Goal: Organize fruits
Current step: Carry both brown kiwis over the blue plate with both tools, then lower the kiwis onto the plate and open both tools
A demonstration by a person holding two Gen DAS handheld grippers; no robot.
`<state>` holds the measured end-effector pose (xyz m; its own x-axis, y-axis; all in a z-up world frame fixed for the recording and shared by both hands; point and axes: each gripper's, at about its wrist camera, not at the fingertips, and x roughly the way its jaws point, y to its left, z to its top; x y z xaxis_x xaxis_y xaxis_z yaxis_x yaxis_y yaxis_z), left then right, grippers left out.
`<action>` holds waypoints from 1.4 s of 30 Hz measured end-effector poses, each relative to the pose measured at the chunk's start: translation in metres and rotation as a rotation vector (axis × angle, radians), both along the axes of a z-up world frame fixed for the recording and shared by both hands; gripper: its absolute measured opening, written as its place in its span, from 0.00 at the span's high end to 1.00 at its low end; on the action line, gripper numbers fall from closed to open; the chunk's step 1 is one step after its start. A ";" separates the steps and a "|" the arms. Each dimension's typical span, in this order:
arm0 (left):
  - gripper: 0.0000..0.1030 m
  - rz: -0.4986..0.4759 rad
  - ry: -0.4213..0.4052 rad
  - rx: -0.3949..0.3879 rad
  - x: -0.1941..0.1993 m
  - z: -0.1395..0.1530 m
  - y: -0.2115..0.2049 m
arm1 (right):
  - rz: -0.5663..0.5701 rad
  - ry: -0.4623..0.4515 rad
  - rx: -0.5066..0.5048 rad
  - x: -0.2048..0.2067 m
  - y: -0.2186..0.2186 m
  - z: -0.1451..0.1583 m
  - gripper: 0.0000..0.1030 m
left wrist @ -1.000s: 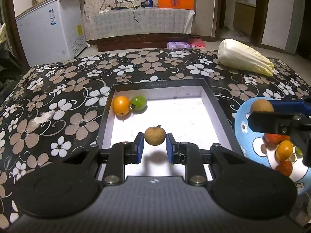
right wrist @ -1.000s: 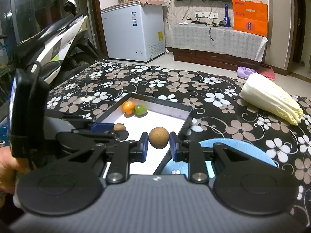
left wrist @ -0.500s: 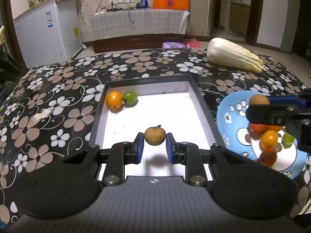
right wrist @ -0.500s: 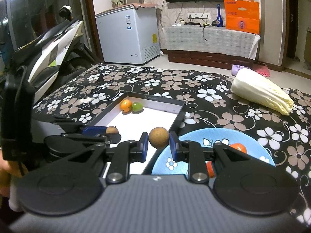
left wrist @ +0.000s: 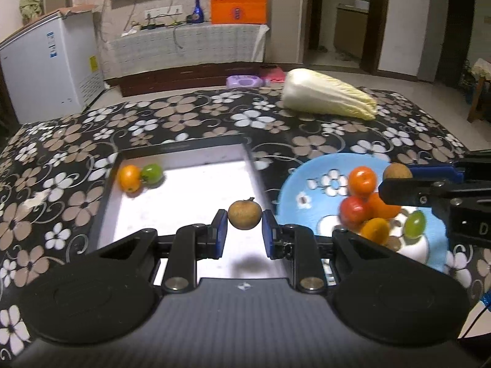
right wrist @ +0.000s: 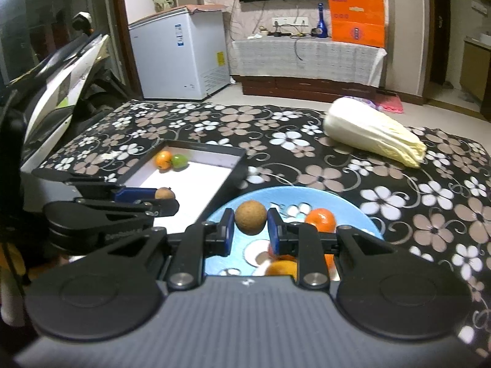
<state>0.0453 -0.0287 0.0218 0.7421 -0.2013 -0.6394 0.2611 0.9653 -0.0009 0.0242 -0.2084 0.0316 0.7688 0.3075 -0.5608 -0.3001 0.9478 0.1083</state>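
Observation:
My left gripper (left wrist: 244, 226) is shut on a small brown stemmed fruit (left wrist: 244, 214), held over the near right part of the black tray (left wrist: 106, 190) with a white floor. An orange fruit (left wrist: 129, 178) and a green fruit (left wrist: 152, 173) lie in the tray's far left corner. My right gripper (right wrist: 250, 226) is shut on a round brown fruit (right wrist: 250, 220) above the blue flowered plate (right wrist: 353, 207). That plate (left wrist: 310, 181) carries several orange, red and green fruits, among them a tangerine (left wrist: 362, 181) and a green grape (left wrist: 415, 223). The right gripper (left wrist: 399, 181) shows at the left wrist view's right edge.
A napa cabbage (left wrist: 328, 96) lies on the far right of the black flowered tablecloth (left wrist: 184, 119). Beyond the table stand a white chest freezer (left wrist: 49, 70) and a low cabinet with an orange box (left wrist: 237, 0). A scooter (right wrist: 61, 70) stands left of the table.
Both grippers have drifted right with their fruits still held. The left one went from the tray's middle to its right side; the right one went from over the tray's edge to above the blue plate.

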 end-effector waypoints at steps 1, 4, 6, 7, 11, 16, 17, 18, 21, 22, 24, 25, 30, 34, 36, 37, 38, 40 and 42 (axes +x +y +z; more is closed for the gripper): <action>0.72 -0.008 -0.001 -0.002 -0.001 0.000 -0.003 | -0.004 0.000 0.000 -0.001 -0.003 0.000 0.75; 0.72 -0.030 -0.004 -0.009 -0.002 0.001 -0.015 | -0.024 0.007 -0.006 -0.004 -0.014 -0.002 0.75; 0.72 -0.044 -0.005 -0.015 -0.002 0.001 -0.021 | -0.036 0.013 -0.012 -0.005 -0.021 -0.004 0.75; 0.72 -0.050 -0.005 -0.017 -0.002 0.001 -0.024 | -0.042 0.015 -0.014 -0.006 -0.024 -0.005 0.75; 0.72 -0.069 0.000 -0.020 -0.002 -0.001 -0.034 | -0.062 0.023 -0.018 -0.009 -0.035 -0.007 0.75; 0.72 -0.091 0.005 -0.023 -0.003 -0.004 -0.045 | -0.078 0.025 -0.021 -0.012 -0.044 -0.007 0.75; 0.72 -0.095 0.004 -0.022 -0.003 -0.004 -0.047 | -0.080 0.025 -0.022 -0.012 -0.046 -0.008 0.75; 0.72 -0.101 0.005 -0.022 -0.003 -0.005 -0.049 | -0.083 0.027 -0.023 -0.012 -0.047 -0.008 0.75; 0.72 -0.114 0.011 -0.020 -0.003 -0.008 -0.054 | -0.092 0.036 -0.028 -0.013 -0.050 -0.010 0.75; 0.72 -0.120 0.014 -0.019 -0.004 -0.009 -0.057 | -0.094 0.035 -0.028 -0.013 -0.051 -0.010 0.75; 0.72 -0.133 0.016 -0.017 -0.005 -0.011 -0.061 | -0.101 0.032 -0.027 -0.013 -0.052 -0.010 0.75; 0.72 -0.142 0.015 -0.016 -0.006 -0.012 -0.064 | -0.106 0.031 -0.028 -0.012 -0.054 -0.011 0.75; 0.72 -0.178 0.008 -0.029 -0.010 -0.013 -0.073 | -0.124 0.036 -0.027 -0.010 -0.059 -0.012 0.75; 0.72 -0.195 0.005 -0.031 -0.011 -0.015 -0.080 | -0.128 0.040 -0.027 -0.009 -0.062 -0.013 0.75; 0.72 -0.203 0.007 -0.036 -0.011 -0.015 -0.082 | -0.131 0.041 -0.027 -0.008 -0.062 -0.014 0.75; 0.72 -0.206 0.008 -0.037 -0.011 -0.016 -0.083 | -0.131 0.043 -0.027 -0.008 -0.062 -0.014 0.75; 0.72 -0.210 0.009 -0.037 -0.010 -0.016 -0.084 | -0.132 0.043 -0.027 -0.007 -0.062 -0.014 0.75; 0.72 -0.221 0.009 -0.035 -0.011 -0.017 -0.087 | -0.134 0.042 -0.026 -0.007 -0.063 -0.015 0.75; 0.72 -0.229 0.007 -0.034 -0.011 -0.018 -0.089 | -0.135 0.042 -0.026 -0.006 -0.063 -0.015 0.75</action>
<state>0.0344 -0.1177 0.0034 0.6703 -0.3853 -0.6342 0.4731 0.8803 -0.0347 0.0182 -0.2717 0.0169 0.7776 0.1883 -0.5999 -0.1657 0.9817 0.0935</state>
